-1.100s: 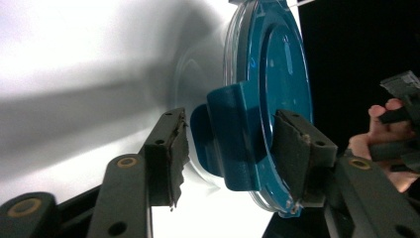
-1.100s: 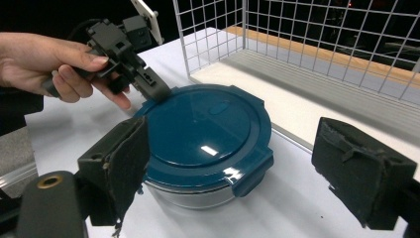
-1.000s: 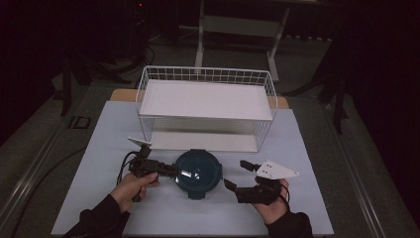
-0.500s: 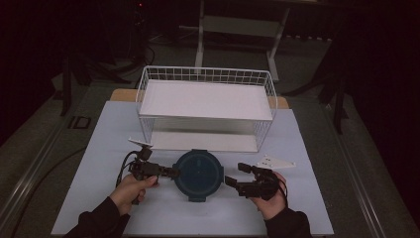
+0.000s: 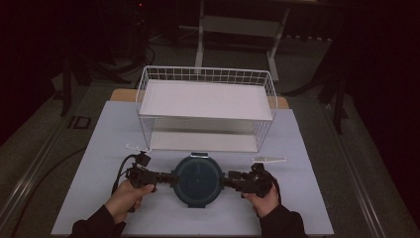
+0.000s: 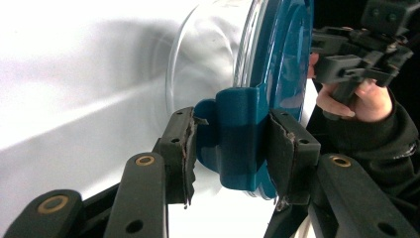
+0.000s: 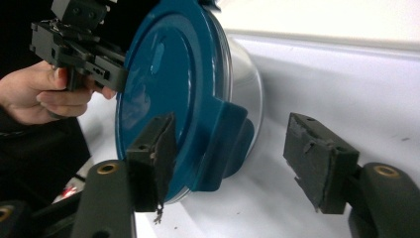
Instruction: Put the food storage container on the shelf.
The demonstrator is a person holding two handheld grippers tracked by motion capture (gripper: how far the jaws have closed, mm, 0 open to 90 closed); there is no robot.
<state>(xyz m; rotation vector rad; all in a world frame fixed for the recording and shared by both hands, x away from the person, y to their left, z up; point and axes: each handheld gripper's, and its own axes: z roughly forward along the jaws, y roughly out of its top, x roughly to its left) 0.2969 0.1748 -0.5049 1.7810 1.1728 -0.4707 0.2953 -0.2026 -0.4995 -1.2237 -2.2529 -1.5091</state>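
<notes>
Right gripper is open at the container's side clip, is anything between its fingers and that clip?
Nothing visible. The right gripper is open with the blue clip of the container in the gap between its fingers; no other object intervenes.

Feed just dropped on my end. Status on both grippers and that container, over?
Left gripper shut on side clip of round glass container with teal lid. Right gripper open, jaws straddling opposite clip. White wire basket stands behind, apart.

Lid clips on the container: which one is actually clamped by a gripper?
The clip on the person's left side: the left gripper is shut on it, pads against both faces. The right gripper stands open around the opposite clip.
</notes>
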